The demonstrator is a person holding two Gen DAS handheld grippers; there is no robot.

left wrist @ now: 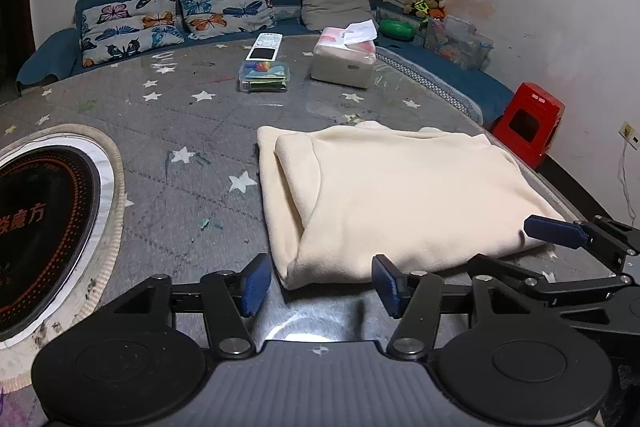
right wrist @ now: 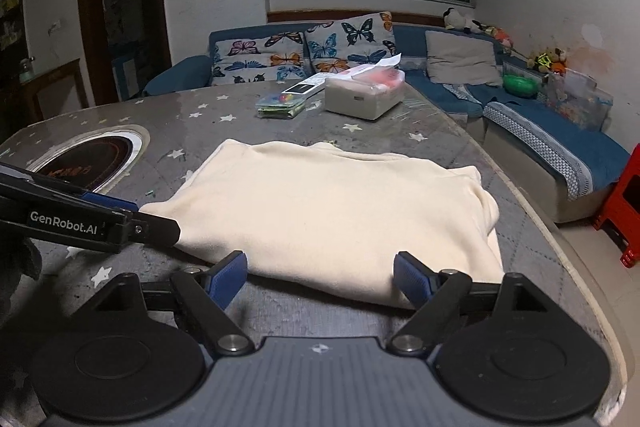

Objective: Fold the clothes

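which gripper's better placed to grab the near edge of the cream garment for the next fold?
Probably right. The right gripper is open with the cream garment edge's middle between its fingers. The left gripper, also open, only faces the near-left corner.

**Both tongs spread wide, low and level**

Left tongs (left wrist: pixel 320 281): blue pads (left wrist: pixel 256 283) parted wide, nothing between them, pointing forward and held low. Right tongs (right wrist: pixel 320 275): likewise spread wide, pads (right wrist: pixel 410 277) gripping nothing, level and low. Seen from the left wrist, right tongs (left wrist: pixel 560 233) entering from the right edge, angled inward. Seen from the right wrist, left tongs (right wrist: pixel 120 215) reaching in from the left edge, close alongside.
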